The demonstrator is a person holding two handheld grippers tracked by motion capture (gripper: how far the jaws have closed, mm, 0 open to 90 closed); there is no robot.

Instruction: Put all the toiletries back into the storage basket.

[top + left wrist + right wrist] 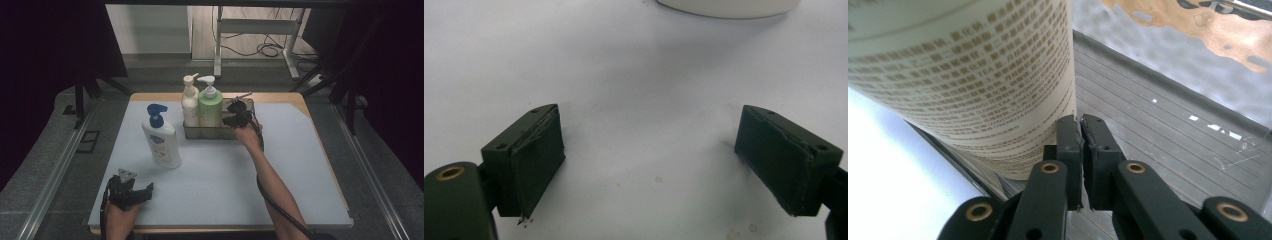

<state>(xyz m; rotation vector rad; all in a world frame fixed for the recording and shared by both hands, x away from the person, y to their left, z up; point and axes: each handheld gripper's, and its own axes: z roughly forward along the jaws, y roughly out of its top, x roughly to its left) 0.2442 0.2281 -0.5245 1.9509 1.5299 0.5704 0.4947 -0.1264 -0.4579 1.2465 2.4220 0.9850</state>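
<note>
A metal tray at the back of the table holds a cream pump bottle and a green pump bottle. My right gripper reaches into the tray's right part, just right of the green bottle. In the right gripper view its jaws stand together with nothing between them, beside the bottle's printed wall and over the tray's ribbed floor. A white bottle with a blue pump stands on the mat, left of the tray. My left gripper rests near the front left, open and empty.
A pale blue-white mat covers most of the wooden table. The white bottle's base lies ahead of the left jaws. Dark curtains flank the table, and a desk frame with cables stands on the floor beyond it.
</note>
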